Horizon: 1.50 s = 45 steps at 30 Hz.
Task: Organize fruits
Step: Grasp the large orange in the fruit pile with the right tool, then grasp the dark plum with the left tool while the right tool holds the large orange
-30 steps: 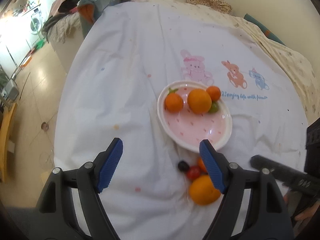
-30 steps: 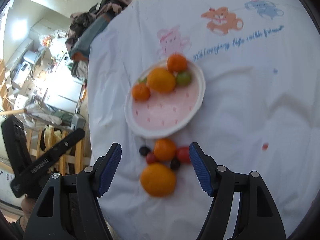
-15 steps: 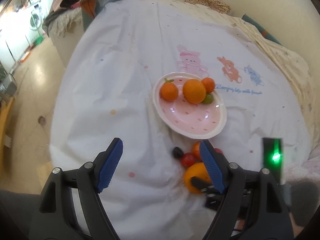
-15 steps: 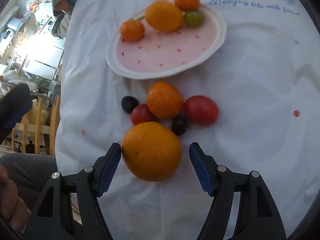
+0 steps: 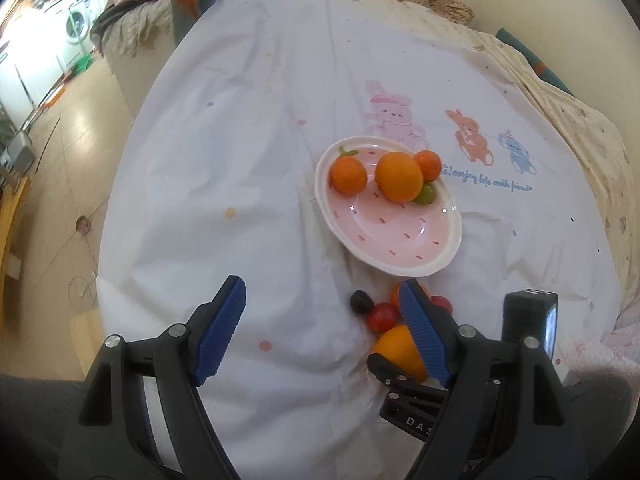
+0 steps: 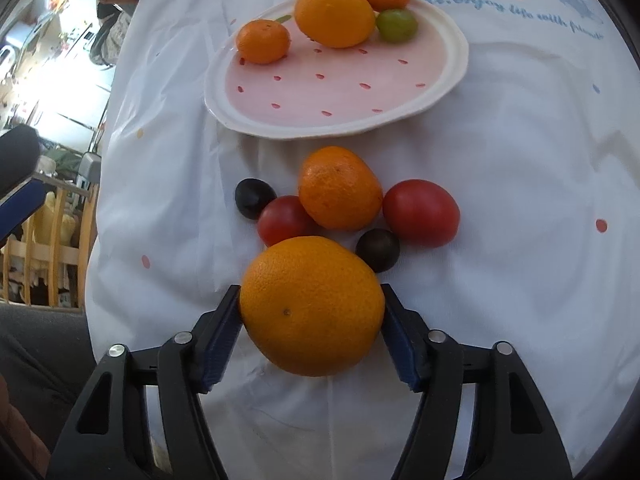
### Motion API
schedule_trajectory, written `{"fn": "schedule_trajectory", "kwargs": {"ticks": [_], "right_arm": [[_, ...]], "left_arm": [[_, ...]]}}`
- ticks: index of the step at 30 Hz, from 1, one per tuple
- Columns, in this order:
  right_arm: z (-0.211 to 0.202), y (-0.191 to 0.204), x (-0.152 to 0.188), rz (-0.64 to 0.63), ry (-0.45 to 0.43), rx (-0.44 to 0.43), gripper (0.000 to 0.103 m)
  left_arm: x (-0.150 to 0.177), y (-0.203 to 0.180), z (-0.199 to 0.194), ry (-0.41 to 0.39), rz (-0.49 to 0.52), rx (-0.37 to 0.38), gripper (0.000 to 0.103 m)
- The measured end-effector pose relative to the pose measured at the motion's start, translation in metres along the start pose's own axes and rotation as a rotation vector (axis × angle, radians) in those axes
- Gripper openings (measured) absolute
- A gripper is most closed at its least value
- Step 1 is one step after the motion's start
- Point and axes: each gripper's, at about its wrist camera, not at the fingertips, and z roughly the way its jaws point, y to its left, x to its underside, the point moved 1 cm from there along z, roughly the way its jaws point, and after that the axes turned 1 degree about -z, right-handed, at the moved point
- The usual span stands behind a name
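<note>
My right gripper has both blue pads against a large orange that lies on the white cloth, nearest me. Just beyond it lie a mandarin, two red tomatoes and two dark grapes. A pink strawberry-pattern plate farther back holds a big orange, two mandarins and a green grape. My left gripper is open and empty, hovering left of the fruit cluster; the plate lies ahead of it.
The white cloth with bunny prints covers a rounded table. Its left edge drops to a wooden floor. Piled clothes lie at the far left and a patterned bedspread at the right.
My right gripper has moved forward and down to the large orange and its jaws have shut on it. My left gripper stays open and has shifted slightly.
</note>
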Motion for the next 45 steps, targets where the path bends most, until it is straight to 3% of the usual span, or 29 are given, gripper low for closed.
{"fn": "schedule_trajectory", "kwargs": {"ticks": [4, 13, 23, 30, 34, 38, 44, 45], "right_arm": [[-0.005, 0.008, 0.004, -0.018, 0.001, 0.012, 0.067], [-0.051, -0.001, 0.015, -0.035, -0.037, -0.059, 0.066], [-0.137, -0.047, 0.002, -0.02, -0.274, -0.076, 0.066], [-0.14, -0.082, -0.004, 0.112, -0.324, -0.11, 0.066], [-0.141, -0.093, -0.004, 0.161, -0.316, -0.13, 0.066], [-0.143, -0.094, -0.004, 0.164, -0.323, -0.138, 0.066], [-0.143, -0.101, -0.007, 0.19, -0.318, -0.169, 0.066], [-0.144, -0.102, -0.008, 0.193, -0.318, -0.17, 0.066]], "left_arm": [[0.0, 0.005, 0.0, 0.005, -0.017, -0.001, 0.076], [0.001, 0.005, -0.002, -0.008, -0.011, -0.017, 0.076], [0.005, 0.005, 0.007, 0.009, 0.019, -0.045, 0.076], [0.019, -0.003, 0.025, 0.069, 0.12, -0.091, 0.076], [0.029, -0.007, 0.047, 0.167, 0.18, -0.135, 0.075], [0.021, -0.007, 0.067, 0.261, 0.109, -0.08, 0.054], [0.0, -0.027, 0.091, 0.293, 0.057, -0.062, 0.051], [-0.003, -0.03, 0.098, 0.311, 0.032, -0.061, 0.043]]}}
